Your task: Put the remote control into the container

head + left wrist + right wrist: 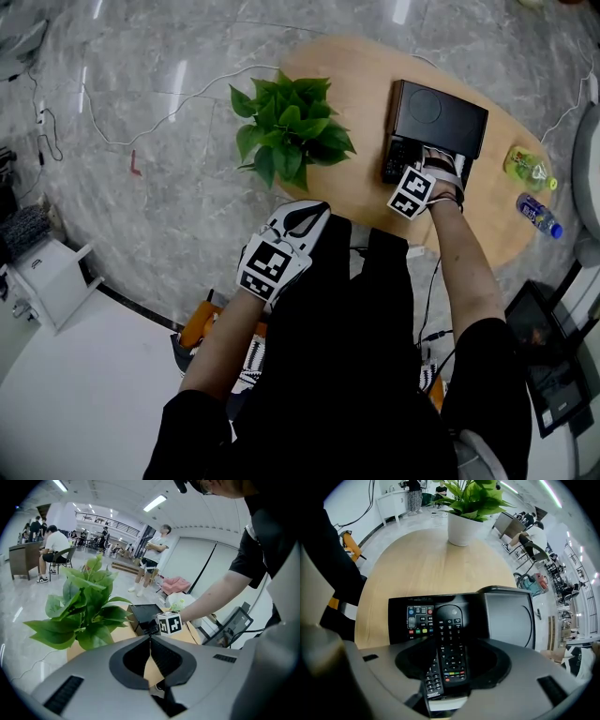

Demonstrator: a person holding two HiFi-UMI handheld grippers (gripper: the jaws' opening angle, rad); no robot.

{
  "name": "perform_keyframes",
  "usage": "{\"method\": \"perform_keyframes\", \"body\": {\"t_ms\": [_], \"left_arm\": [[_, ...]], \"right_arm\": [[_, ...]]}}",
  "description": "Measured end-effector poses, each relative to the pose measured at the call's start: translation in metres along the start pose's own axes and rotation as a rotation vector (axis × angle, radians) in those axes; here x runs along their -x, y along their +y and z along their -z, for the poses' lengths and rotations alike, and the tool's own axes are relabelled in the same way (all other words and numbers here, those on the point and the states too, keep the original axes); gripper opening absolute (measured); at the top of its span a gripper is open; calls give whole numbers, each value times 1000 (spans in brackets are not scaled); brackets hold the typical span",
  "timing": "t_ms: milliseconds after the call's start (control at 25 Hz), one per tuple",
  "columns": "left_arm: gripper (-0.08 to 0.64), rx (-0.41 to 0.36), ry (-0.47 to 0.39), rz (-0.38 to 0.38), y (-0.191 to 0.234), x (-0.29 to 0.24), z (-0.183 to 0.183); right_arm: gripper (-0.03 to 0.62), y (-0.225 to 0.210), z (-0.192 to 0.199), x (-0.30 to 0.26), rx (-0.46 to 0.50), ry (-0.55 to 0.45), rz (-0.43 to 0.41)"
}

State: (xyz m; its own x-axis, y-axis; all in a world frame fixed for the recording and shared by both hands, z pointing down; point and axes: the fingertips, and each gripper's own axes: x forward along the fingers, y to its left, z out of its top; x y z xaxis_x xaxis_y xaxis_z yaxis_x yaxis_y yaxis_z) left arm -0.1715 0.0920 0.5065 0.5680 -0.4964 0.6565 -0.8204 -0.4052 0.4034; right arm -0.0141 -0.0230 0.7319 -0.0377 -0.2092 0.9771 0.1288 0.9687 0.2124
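Surface: pale oval wooden table [356, 84] on a marble floor; potted plant [291, 127] at my 12 o'clock, black container [441, 117] at 1 o'clock.
Right claw: my right gripper [439, 169] hovers over the container, jaws wide and, as I judge it, clamped on the sides of the remote control [451, 644].
Long axis: the remote runs 6 to 12 o'clock along the jaws, its far end already over the open compartment.
Key relation: the compartment lies under and ahead at 12; its lid sits at 2 o'clock; another remote [418, 618] lies inside at 11.
Left claw: left gripper [150, 641] is closed and empty, held at my lap, well apart.
Nearer hand: right.
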Motion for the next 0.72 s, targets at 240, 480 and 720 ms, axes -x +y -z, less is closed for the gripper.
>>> {"method": "perform_keyframes", "body": {"t_ms": [240, 480, 720], "left_arm": [[8, 3, -3, -5, 2, 2, 1], [8, -16, -8, -3, -1, 4, -2], [9, -57, -13, -1, -8, 7, -10]], "right_arm": [[206, -3, 2, 3, -16, -8, 8], [206, -7, 1, 12, -38, -26, 11], [206, -5, 2, 37, -167, -92, 3]]}}
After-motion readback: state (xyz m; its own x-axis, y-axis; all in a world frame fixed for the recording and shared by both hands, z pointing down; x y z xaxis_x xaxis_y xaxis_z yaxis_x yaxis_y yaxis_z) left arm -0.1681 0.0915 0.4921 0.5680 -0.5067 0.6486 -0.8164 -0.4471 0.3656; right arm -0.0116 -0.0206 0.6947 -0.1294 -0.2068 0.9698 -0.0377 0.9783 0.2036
